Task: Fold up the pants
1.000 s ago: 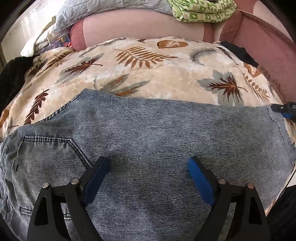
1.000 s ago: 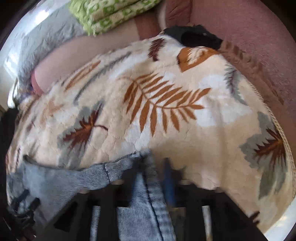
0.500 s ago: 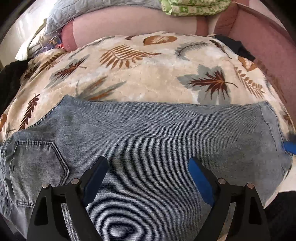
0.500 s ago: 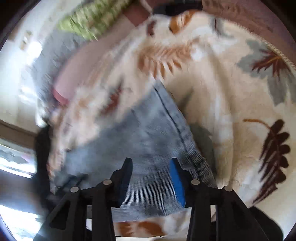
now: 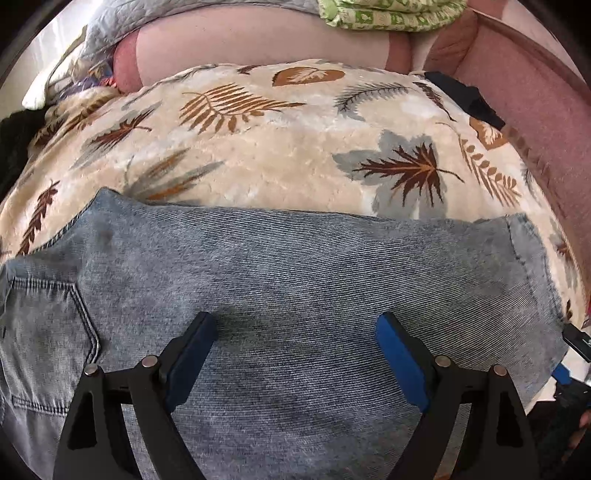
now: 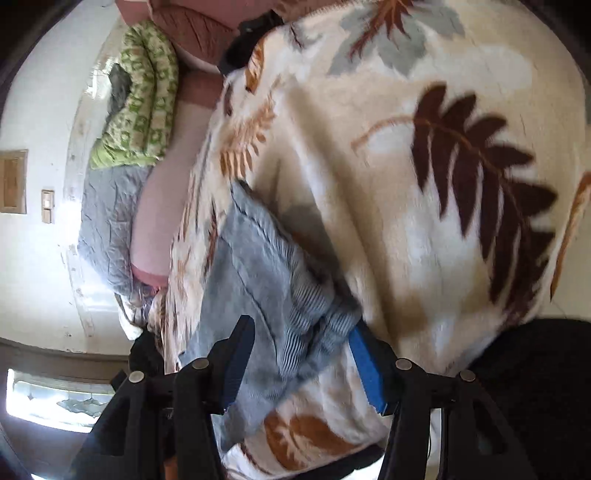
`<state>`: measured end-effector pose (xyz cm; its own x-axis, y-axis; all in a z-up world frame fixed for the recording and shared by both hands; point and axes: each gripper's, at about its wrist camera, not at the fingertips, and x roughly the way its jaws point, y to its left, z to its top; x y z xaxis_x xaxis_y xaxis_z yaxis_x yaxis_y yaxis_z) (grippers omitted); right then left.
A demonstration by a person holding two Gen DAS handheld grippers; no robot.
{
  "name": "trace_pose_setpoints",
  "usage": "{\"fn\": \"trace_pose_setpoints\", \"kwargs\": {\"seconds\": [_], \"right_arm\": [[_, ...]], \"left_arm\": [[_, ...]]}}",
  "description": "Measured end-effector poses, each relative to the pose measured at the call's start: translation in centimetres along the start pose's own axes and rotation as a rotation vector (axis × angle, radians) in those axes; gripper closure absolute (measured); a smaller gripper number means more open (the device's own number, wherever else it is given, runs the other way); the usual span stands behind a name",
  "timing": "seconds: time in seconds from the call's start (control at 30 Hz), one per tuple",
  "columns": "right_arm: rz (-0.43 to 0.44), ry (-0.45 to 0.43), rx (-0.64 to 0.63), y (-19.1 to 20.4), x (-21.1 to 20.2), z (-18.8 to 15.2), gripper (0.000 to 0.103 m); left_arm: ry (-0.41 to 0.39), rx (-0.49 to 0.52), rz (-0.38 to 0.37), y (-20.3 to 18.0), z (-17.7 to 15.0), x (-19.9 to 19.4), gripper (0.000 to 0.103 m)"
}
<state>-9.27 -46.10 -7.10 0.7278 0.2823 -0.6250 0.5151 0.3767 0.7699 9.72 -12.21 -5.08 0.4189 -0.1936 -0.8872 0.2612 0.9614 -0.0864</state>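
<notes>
Light blue denim pants lie flat across a cream leaf-print blanket, back pocket at the left, leg hem at the right. My left gripper is open and empty just above the middle of the denim. In the right wrist view my right gripper is open, rolled sideways, with the bunched hem end of the pants lying between its jaws. The right gripper's tip also shows at the left view's right edge.
The blanket covers a pink sofa. A green patterned quilt and a grey quilt lie on the backrest. A black item sits at the back right corner. A white wall stands beside it.
My right gripper opened, rolled sideways and dropped toward the blanket's near edge at the hem. The hem now lies lower on the blanket. My left gripper stayed open over the denim.
</notes>
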Motion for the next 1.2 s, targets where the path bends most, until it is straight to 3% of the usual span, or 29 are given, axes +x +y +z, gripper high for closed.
{"fn": "trace_pose_setpoints", "kwargs": {"seconds": [0.03, 0.1, 0.2, 0.33, 0.5, 0.57, 0.7, 0.77, 0.93, 1.07, 1.17, 1.2], "right_arm": [[-0.007, -0.004, -0.011, 0.1, 0.0, 0.0, 0.049], [-0.071, 0.008, -0.054, 0.2, 0.7, 0.0, 0.065], [-0.083, 0.027, -0.058, -0.1, 0.4, 0.6, 0.078], [-0.154, -0.012, -0.206, 3.2, -0.6, 0.1, 0.084], [-0.205, -0.092, -0.416, 9.7, -1.5, -1.4, 0.085], [-0.199, -0.107, -0.507, 13.1, -1.3, -2.9, 0.085], [-0.15, -0.119, -0.698, 18.9, -0.4, -7.6, 0.085], [-0.117, -0.103, -0.797, 21.2, 0.7, -11.0, 0.085], [-0.054, 0.032, -1.01, 24.8, 6.7, -20.4, 0.085], [-0.053, 0.23, -1.08, 22.9, 13.3, -26.5, 0.086], [-0.084, 0.317, -1.083, 20.6, 16.5, -28.6, 0.081], [-0.07, 0.305, -1.092, 20.0, 16.4, -28.7, 0.08]], "left_arm": [[-0.009, -0.012, -0.01, 0.2, 0.1, -0.4, 0.014], [-0.045, -0.006, 0.036, 0.0, 0.2, -0.7, 0.014], [0.017, 0.061, 0.132, -0.9, 0.1, 1.5, 0.011], [-0.001, 0.109, 0.194, -1.8, 0.2, 1.7, 0.008], [0.022, 0.122, 0.192, -1.7, 0.5, 2.1, 0.008], [0.034, 0.1, 0.152, -1.2, 0.8, 2.1, 0.009], [-0.001, -0.012, 0.032, 2.5, 1.5, 0.1, 0.025], [-0.046, -0.092, 0.017, 5.5, 1.6, -1.8, 0.025], [-0.174, -0.291, 0.059, 15.7, 0.7, -7.2, 0.025], [-0.237, -0.397, 0.135, 22.3, -1.3, -10.6, 0.026], [-0.243, -0.416, 0.139, 24.4, -1.8, -12.0, 0.025], [-0.237, -0.412, 0.126, 24.5, -1.7, -12.2, 0.026]]}}
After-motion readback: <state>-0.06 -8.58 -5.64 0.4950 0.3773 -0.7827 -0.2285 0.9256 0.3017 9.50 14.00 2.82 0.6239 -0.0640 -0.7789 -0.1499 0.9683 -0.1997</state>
